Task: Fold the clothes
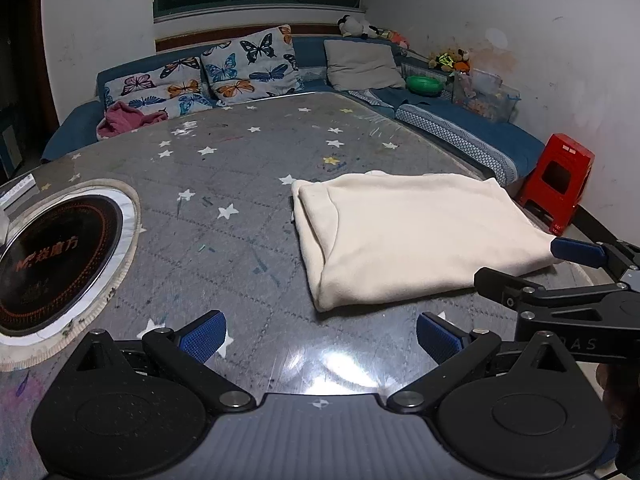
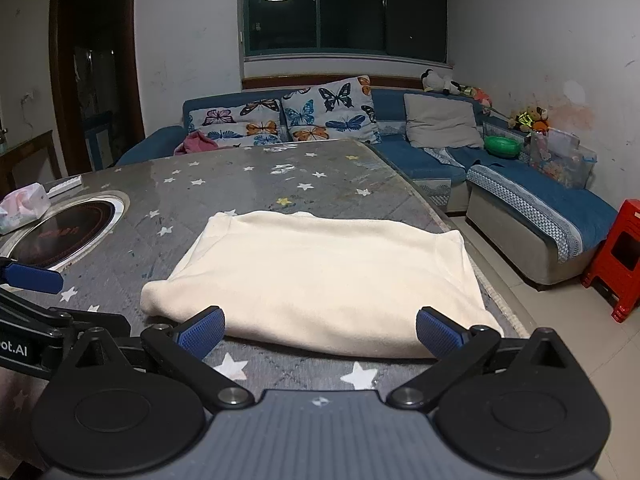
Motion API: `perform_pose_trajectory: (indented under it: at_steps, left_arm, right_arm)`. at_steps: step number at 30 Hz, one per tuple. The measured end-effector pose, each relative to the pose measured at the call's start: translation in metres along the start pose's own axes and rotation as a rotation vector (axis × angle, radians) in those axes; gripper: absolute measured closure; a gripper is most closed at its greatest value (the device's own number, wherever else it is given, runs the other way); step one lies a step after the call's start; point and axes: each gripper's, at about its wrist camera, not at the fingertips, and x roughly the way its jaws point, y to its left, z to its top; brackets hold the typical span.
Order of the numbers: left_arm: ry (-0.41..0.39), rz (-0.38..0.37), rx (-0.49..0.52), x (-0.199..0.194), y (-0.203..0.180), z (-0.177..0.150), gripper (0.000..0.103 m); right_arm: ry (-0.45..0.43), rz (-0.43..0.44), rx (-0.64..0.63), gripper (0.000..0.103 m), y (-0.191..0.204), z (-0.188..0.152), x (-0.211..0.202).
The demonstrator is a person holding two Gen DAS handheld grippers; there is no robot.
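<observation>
A cream garment (image 1: pixel 416 232) lies folded into a flat rectangle on the grey star-patterned table (image 1: pixel 240 184), near its right edge. It also shows in the right wrist view (image 2: pixel 320 276). My left gripper (image 1: pixel 320 338) is open and empty, over bare table to the near left of the garment. My right gripper (image 2: pixel 318 332) is open and empty, its blue fingertips (image 2: pixel 202 330) just at the garment's near edge. The right gripper's blue finger (image 1: pixel 576 251) shows at the garment's right corner in the left wrist view.
A round black induction hob (image 1: pixel 56 256) is set into the table at the left. A tissue pack (image 2: pixel 22 206) lies beyond it. A blue sofa (image 2: pixel 532 196) with butterfly cushions stands behind and to the right. A red stool (image 1: pixel 560 180) stands on the floor right.
</observation>
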Motion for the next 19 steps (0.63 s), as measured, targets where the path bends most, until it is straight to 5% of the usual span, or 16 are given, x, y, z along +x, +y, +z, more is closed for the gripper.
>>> perform_pose_trajectory:
  at_steps: [19]
  left_arm:
    - [-0.014,0.0,0.004,-0.013,-0.003,-0.015,0.0]
  right_arm:
    - [0.003,-0.036,0.037,0.0,0.002,-0.011,-0.016]
